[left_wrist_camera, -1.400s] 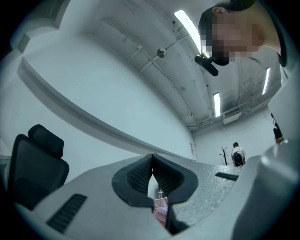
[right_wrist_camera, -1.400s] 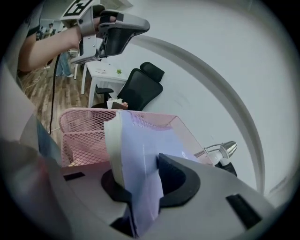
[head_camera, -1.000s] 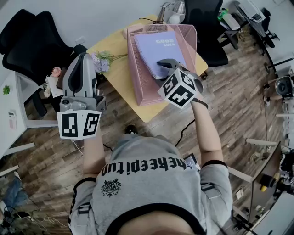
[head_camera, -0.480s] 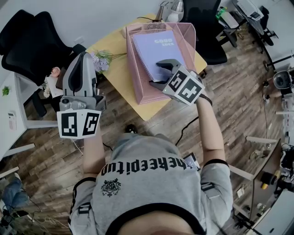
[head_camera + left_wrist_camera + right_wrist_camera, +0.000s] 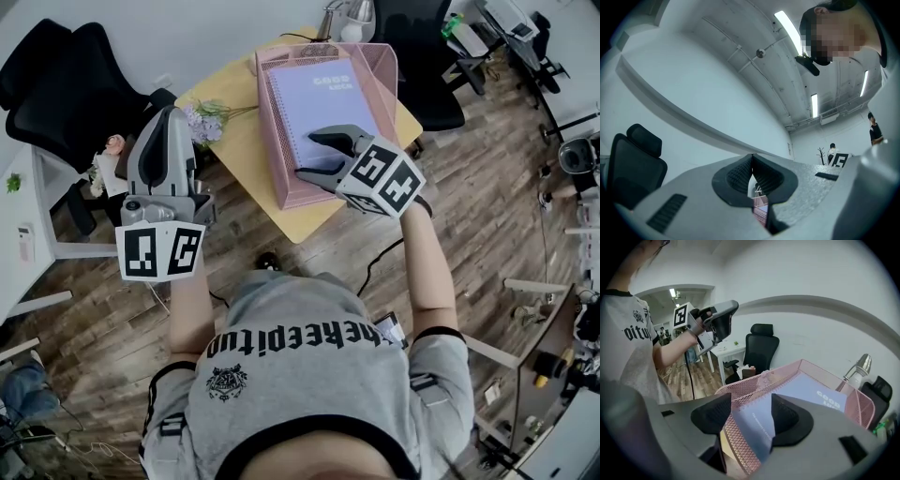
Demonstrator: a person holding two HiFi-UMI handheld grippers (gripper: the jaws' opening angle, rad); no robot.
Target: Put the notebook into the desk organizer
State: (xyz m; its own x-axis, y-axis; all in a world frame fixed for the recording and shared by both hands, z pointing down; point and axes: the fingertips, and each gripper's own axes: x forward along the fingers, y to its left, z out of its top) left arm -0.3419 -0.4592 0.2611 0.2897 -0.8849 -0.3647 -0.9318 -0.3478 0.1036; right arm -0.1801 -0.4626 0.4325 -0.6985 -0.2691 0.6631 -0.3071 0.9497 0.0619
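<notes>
A second ago the right tongs [image 5: 309, 156] sat over the near corner of the notebook [image 5: 323, 103], with the jaws narrower. They have since drawn back toward the person and now hang at the near edge of the desk organizer [image 5: 270, 131], clear of the notebook's cover. Their jaws have just been opening and now stand spread wide and released. In the right gripper view [image 5: 750, 416] the notebook [image 5: 787, 399] and the organizer's pink mesh wall [image 5: 740, 390] show through the gap, but neither pad presses on them. The marker cube has also rolled, showing different faces to the head camera. The notebook, which lay a little askew before, now lies flat inside the organizer with its printed cover up. It is roughly square with the walls, on the yellow bench [image 5: 234, 150].

The right forearm reaches forward from the body, the tongs angled down and to the left of the head view toward the organizer's near corner. The left tongs [image 5: 171, 114] have not moved. They are held out to the left of the bench beside the flowers [image 5: 208, 122], tilted upward. The left gripper view [image 5: 752, 176] shows their pads clenched together, empty.
</notes>
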